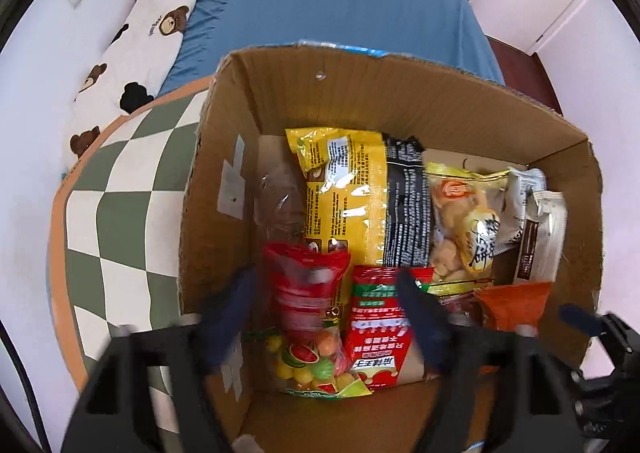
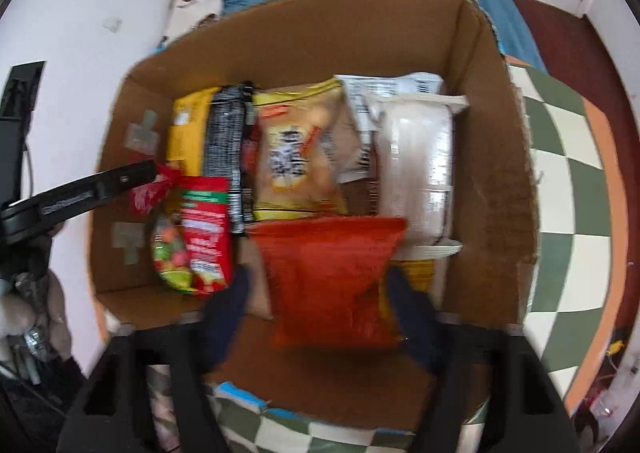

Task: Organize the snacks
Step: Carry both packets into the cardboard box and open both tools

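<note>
Both tools wide over snack box (image 1: pixel 400 101), bags inside.

Box (image 1: pixel 400 101): on the checked cushion (image 1: pixel 120 181), before the bed (image 1: pixel 340 1).
Snack packets (image 1: pixel 344 193): side by side in the box.
Candy bag (image 1: pixel 308 325): apparently leaning by the left wall.

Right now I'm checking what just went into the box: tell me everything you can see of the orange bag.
The orange bag is a flat, matte orange-red packet with crimped, serrated ends; any print is blurred. It hangs tilted between the right gripper's open fingers, seemingly clear of them, over the near part of the cardboard box. Whether it rests on anything cannot be told. The left wrist view shows only its upper corner.
</note>
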